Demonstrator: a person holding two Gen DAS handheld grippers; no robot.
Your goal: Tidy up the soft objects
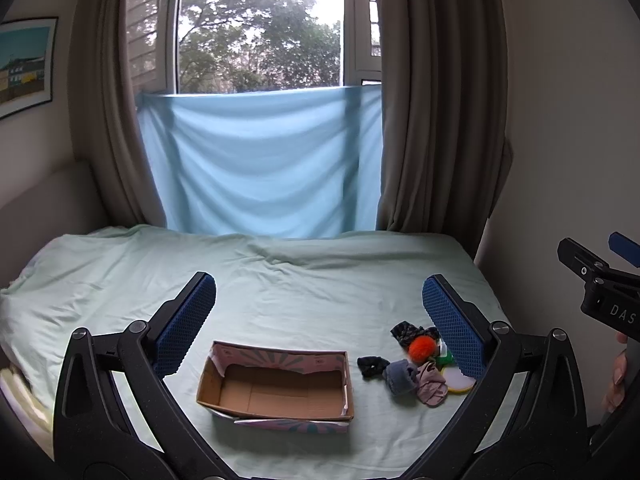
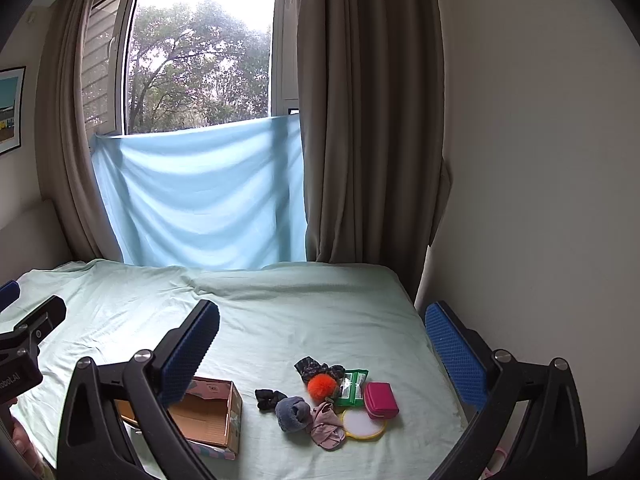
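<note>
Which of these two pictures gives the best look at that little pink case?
The right wrist view: the pink case lies in plain sight beside the green packet. In the left wrist view it is hidden behind the left tool's own finger.

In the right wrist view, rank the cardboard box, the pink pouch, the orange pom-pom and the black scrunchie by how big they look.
1. cardboard box, though partly hidden
2. pink pouch
3. black scrunchie and orange pom-pom: too alike to rank
</note>
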